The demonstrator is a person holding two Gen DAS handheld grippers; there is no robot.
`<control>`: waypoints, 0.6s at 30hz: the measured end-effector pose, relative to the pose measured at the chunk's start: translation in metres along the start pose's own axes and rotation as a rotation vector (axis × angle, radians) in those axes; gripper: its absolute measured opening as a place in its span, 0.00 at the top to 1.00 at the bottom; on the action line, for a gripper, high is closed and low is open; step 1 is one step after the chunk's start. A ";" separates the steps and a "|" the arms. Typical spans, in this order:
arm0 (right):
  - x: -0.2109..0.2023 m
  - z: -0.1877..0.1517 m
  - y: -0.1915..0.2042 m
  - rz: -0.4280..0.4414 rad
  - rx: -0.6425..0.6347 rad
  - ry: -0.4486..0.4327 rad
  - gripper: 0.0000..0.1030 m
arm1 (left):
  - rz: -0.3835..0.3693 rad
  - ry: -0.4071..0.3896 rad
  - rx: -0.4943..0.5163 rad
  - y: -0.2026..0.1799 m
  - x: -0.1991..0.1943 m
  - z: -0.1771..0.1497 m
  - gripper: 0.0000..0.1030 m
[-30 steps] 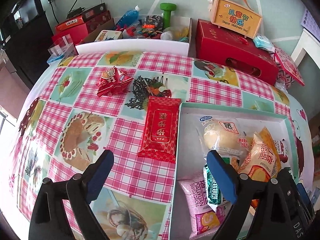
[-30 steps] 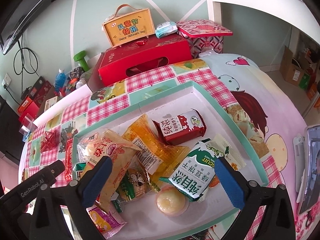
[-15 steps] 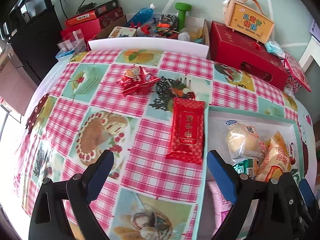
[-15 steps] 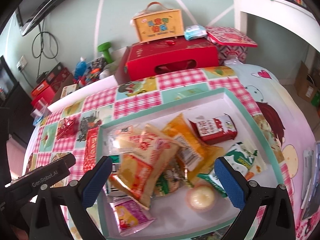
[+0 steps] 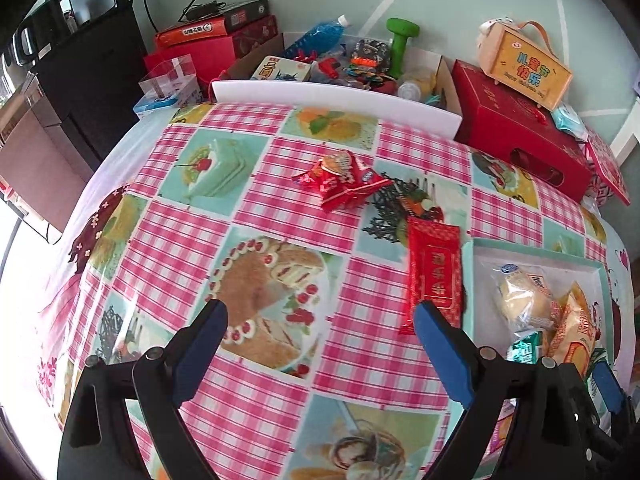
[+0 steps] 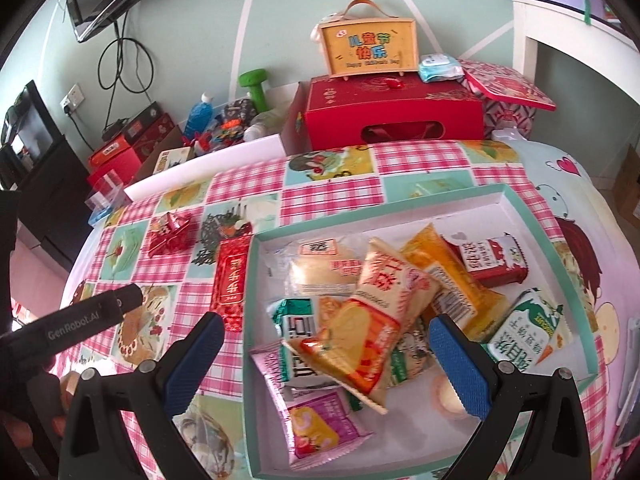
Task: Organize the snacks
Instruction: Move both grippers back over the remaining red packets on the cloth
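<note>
From the left wrist camera, the left gripper [image 5: 320, 334] hangs over the pink checked tablecloth [image 5: 276, 216] with its jaws spread wide and nothing between them. A long red packet [image 5: 434, 274] lies flat just beside the left wall of the teal-rimmed tray [image 5: 532, 249], and a heap of small red wrapped sweets [image 5: 344, 179] sits further back on the cloth. This view catches only the near corner of the tray, with a bun in clear wrap [image 5: 522, 300].

The right wrist camera shows the whole tray [image 6: 440, 206] and its pile: an orange-and-cream snack bag [image 6: 360, 320] on top, a red milk carton [image 6: 494, 258], a green-and-white drink carton [image 6: 528, 330] and a pink sachet [image 6: 320, 424]. The right gripper [image 6: 328, 358] hovers above that pile, jaws wide apart, gripping nothing.
</note>
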State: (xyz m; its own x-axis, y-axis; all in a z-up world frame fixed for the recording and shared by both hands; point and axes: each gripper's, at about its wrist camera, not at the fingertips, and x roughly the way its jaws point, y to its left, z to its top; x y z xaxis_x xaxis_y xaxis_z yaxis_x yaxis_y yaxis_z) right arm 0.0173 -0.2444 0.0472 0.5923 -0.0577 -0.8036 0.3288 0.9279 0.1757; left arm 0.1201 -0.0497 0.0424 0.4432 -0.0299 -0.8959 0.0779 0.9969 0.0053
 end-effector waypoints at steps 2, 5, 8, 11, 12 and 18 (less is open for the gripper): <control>0.002 -0.001 0.007 0.001 -0.017 0.007 0.00 | 0.015 -0.005 -0.006 0.009 0.001 0.003 0.09; 0.006 -0.003 0.017 -0.007 -0.037 0.014 0.00 | 0.021 -0.010 -0.030 0.024 0.003 0.008 0.09; 0.008 -0.004 0.024 -0.034 -0.063 0.018 0.00 | 0.019 -0.005 -0.061 0.039 0.007 0.012 0.09; 0.008 -0.002 0.025 -0.046 -0.056 0.002 0.00 | 0.022 0.002 -0.079 0.051 0.012 0.015 0.09; 0.007 0.000 0.024 -0.054 -0.050 -0.004 0.00 | 0.024 0.002 -0.088 0.055 0.014 0.016 0.09; 0.002 0.018 0.017 -0.127 -0.035 -0.035 0.00 | -0.004 0.020 -0.157 0.077 0.027 0.024 0.09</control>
State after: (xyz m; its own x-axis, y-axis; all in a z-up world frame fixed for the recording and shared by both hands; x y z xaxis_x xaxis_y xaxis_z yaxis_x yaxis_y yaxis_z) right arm 0.0378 -0.2352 0.0585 0.5733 -0.1876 -0.7976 0.3769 0.9247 0.0534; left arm 0.1595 0.0243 0.0295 0.4248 -0.0342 -0.9046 -0.0619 0.9959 -0.0667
